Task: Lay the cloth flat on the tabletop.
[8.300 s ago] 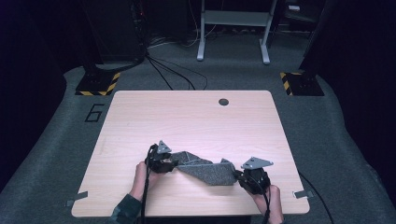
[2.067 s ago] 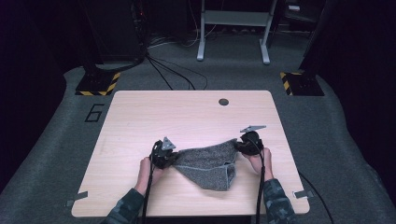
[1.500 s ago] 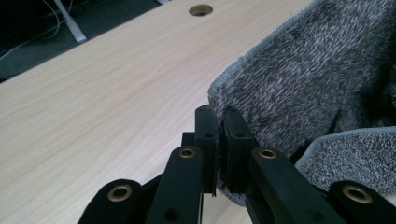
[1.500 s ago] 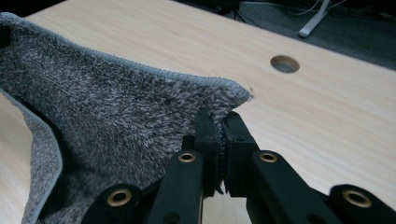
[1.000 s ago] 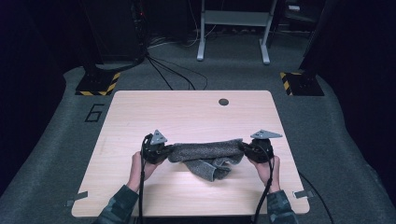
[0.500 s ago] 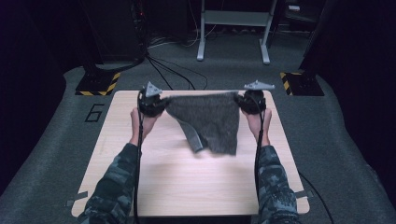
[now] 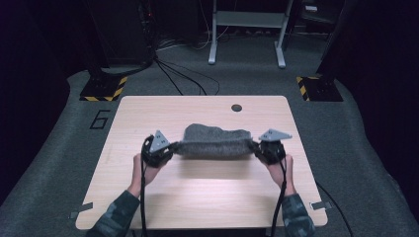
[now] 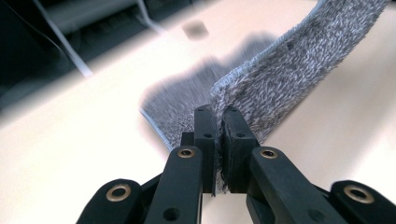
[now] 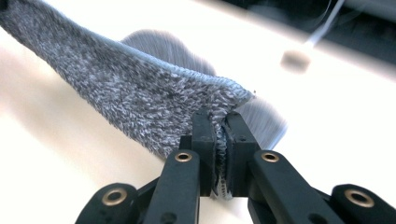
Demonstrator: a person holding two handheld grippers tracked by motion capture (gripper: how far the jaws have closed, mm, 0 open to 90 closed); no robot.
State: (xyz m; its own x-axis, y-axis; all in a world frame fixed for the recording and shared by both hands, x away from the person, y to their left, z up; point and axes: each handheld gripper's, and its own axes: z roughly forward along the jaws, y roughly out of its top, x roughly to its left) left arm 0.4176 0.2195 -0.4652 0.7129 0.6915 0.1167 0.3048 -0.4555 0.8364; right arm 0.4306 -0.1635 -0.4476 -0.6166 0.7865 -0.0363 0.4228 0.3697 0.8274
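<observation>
A grey fuzzy towel (image 7: 212, 143) hangs stretched between the two grippers over the middle of the wooden table (image 7: 207, 197), its far part resting on the tabletop. My left gripper (image 7: 165, 150) is shut on the towel's left corner; in the left gripper view the towel (image 8: 280, 79) runs up to the right from the closed left gripper (image 8: 218, 116). My right gripper (image 7: 259, 148) is shut on the right corner; in the right gripper view the towel (image 9: 130, 98) runs off to the upper left from the closed right gripper (image 9: 219, 121).
A round cable hole (image 7: 236, 107) sits near the table's far edge. Beyond the table lie floor cables (image 7: 178, 74), a white frame's legs (image 7: 247, 34), and yellow-black striped bases (image 7: 104, 89) at both far corners. Tape tabs (image 7: 81, 211) mark the near corners.
The towel was lifted high and spread out toward the far edge half a second ago. Both grippers have since come down and back toward the person, laying the towel's far part on the table.
</observation>
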